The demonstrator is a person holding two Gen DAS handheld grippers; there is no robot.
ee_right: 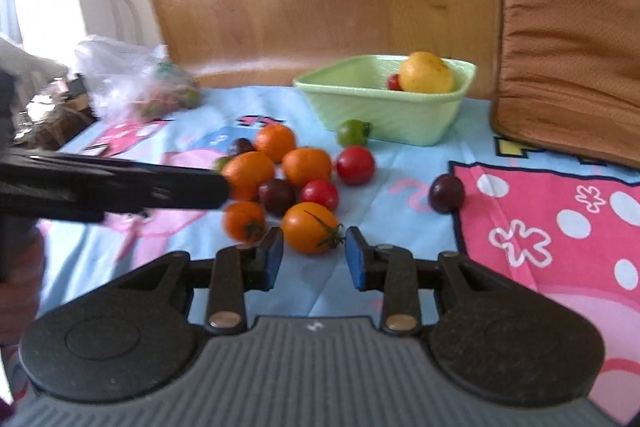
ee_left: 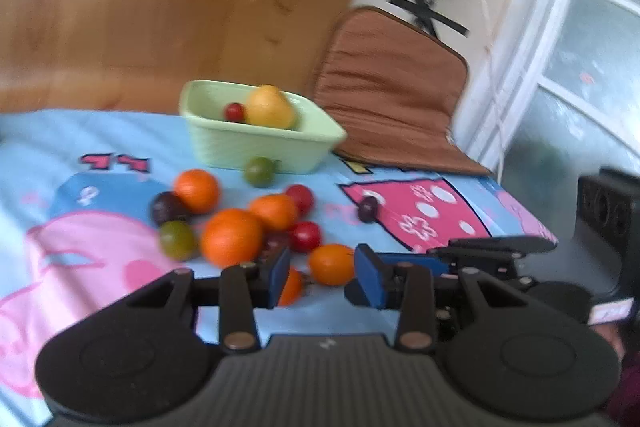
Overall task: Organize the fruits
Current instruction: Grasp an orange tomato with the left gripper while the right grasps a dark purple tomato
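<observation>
Right wrist view: right tongs [ee_right: 314, 257] gape empty, orange tomato [ee_right: 310, 233] at their 12 o'clock on the surface [ee_right: 400, 219]; light, soft, slippery-skinned, I judge: pinch gently across its middle.

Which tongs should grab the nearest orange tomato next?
Right. The right tongs are open with the stemmed orange tomato centred just ahead; the left tongs are open too, but blurred.

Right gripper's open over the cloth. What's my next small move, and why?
Probably ease the right gripper forward around the orange tomato: it lies nearest, just beyond the open fingers, while the green bowl holds only two fruits.
</observation>
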